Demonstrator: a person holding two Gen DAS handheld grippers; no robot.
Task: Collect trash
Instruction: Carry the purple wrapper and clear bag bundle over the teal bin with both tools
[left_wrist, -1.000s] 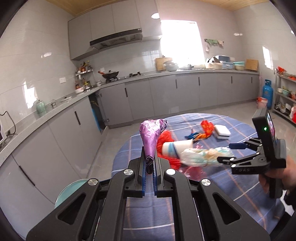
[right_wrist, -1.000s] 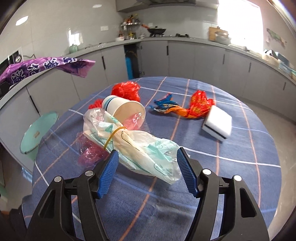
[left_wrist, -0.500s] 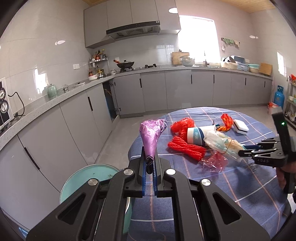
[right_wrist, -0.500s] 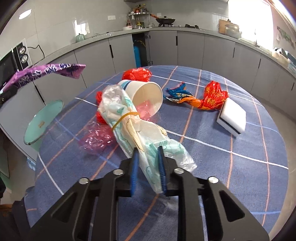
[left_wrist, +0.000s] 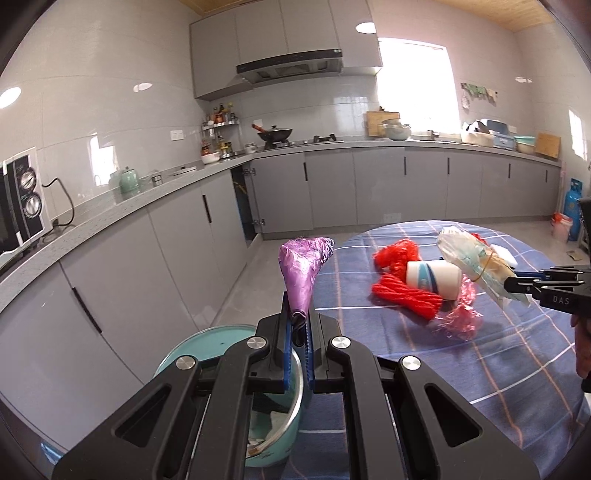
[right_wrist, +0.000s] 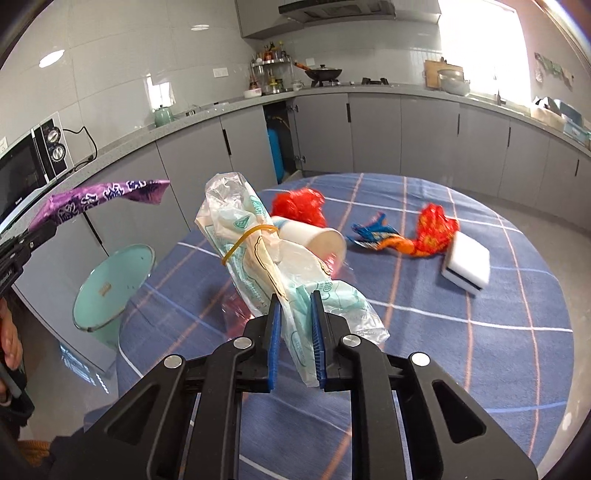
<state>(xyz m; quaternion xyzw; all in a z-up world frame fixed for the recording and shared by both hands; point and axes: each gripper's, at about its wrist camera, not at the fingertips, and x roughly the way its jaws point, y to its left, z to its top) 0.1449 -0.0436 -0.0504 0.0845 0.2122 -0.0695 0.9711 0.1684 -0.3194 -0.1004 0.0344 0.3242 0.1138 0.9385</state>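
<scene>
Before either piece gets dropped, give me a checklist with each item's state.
1. Left gripper clamped on the purple wrapper: ok.
2. Right gripper clamped on the banded plastic bag: ok.
3. Bag lifted clear of the paper cup: cannot tell.
4. Teal bin open: ok.
5. Purple wrapper directly above the bin's opening: cannot tell.
6. Table cleared of trash: not ok.
</scene>
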